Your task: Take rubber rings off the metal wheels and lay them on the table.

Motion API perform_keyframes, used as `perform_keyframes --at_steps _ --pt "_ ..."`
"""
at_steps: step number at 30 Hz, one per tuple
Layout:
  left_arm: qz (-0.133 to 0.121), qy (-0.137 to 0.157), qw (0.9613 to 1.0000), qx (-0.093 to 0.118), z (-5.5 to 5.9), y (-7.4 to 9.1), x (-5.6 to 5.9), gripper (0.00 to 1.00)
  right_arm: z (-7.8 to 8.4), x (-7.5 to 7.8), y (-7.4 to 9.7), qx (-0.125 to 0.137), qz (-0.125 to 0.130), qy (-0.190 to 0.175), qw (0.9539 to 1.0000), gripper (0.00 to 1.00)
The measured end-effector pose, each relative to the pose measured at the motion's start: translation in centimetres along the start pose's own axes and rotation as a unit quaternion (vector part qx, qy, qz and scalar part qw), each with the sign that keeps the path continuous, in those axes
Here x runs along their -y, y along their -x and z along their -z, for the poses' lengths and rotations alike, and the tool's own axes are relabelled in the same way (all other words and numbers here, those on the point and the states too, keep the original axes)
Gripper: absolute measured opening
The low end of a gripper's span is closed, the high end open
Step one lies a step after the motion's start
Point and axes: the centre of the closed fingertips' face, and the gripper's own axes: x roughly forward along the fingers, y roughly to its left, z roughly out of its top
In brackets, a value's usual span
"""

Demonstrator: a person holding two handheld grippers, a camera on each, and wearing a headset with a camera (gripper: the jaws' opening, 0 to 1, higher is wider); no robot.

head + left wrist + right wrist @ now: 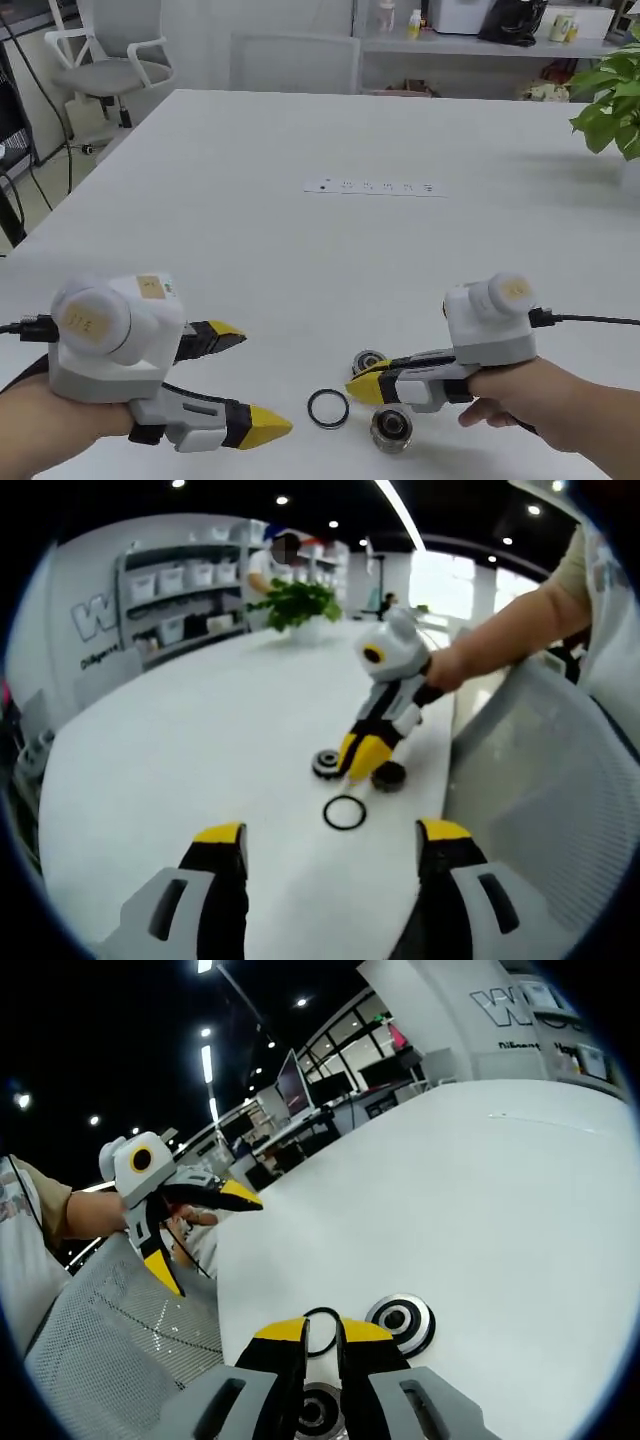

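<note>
A loose black rubber ring (328,408) (345,812) lies flat on the white table (330,250), just ahead of my right gripper's tips. Two metal wheels sit by it: one (368,360) (400,1320) (327,764) beyond the right gripper, a darker one (391,428) (388,775) under it. My right gripper (362,389) (322,1335) (362,760) is low over the table, jaws together and holding nothing; the ring (320,1318) peeks out past its tips. My left gripper (250,380) (332,840) (205,1238) is held wide open to the ring's left, with nothing between its fingers.
A socket strip (375,186) is set into the table's middle. A potted plant (610,110) stands at the far right, office chairs (110,50) beyond the far left edge. The table's near edge runs just below the wheels.
</note>
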Motion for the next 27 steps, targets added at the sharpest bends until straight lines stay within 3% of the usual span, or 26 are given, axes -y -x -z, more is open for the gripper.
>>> perform_keyframes --at_steps 16,27 --pt "0.002 -0.002 1.0 -0.001 -1.7 -1.4 -1.5 0.67 -1.8 1.6 3.3 0.047 0.027 -0.001 0.9985 0.15" --pt "0.016 -0.007 0.9998 -0.013 -1.8 -3.5 -1.9 0.66 -1.7 3.2 4.5 0.049 0.049 0.022 0.9973 0.22"
